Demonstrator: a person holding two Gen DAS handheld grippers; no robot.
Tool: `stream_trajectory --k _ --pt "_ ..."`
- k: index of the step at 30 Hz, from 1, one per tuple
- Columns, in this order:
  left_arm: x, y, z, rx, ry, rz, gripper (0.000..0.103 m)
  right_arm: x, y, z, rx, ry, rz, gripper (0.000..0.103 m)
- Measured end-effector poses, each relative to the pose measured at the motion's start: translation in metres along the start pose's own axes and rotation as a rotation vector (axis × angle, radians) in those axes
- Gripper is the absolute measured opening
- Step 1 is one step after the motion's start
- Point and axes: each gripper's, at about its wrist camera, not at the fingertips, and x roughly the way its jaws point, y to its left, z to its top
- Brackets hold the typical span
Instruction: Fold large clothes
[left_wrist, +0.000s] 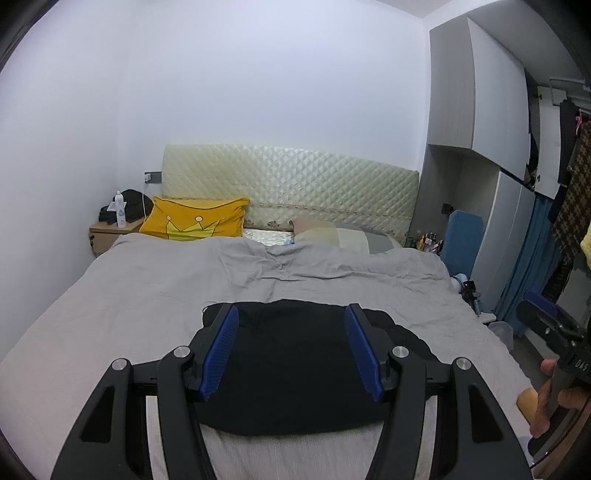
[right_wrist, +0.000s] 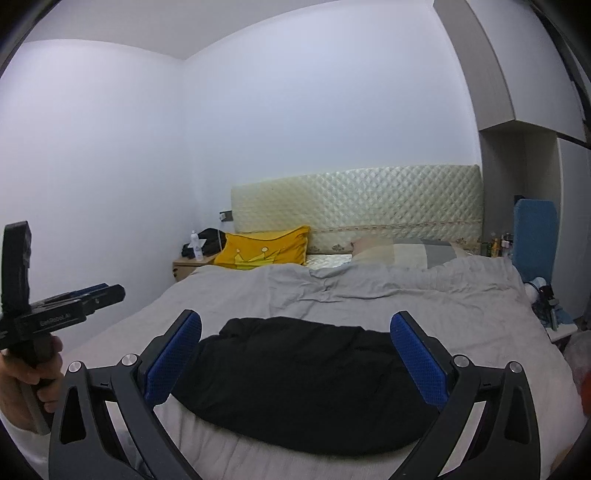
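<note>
Leftmost, the left gripper (left_wrist: 291, 350) hangs above the near end of the bed (left_wrist: 129, 295) with its blue pads spread wide and nothing between them; the black garment (left_wrist: 291, 373) lies directly ahead of and below it, filling the gap between the jaws in the left wrist view. Spread on the grey bedcover, the garment is a compact, apparently already folded bundle whose long axis runs left to right across the bed, parallel to the near edge, so it lies crosswise to both sets of fingers. Further right, the right gripper (right_wrist: 295, 354) is likewise agape and empty, and from its camera the bundle also sits centred between the pads, slightly lower and nearer. Judging by the two views, neither claw touches the cloth, and each is about equally near its own end of the bundle; the left seems closer to the left end, the right to the bulkier right end. Any coming grasp probably means dropping down and forward onto the near edge.
</note>
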Motion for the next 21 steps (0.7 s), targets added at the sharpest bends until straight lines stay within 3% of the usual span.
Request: stream_trajectory --k 7,21 --pt "-0.014 -0.001 -0.029 -0.015 0.015 -0.013 0.061 -0.018 0.003 -0.030 0.036 -0.008 -0.048 0.103" --pt "-0.002 -0.004 -0.078 -0.028 0.098 -0.003 0.061 -0.034 0.018 -0.073 0.022 0.068 -0.120 0.103"
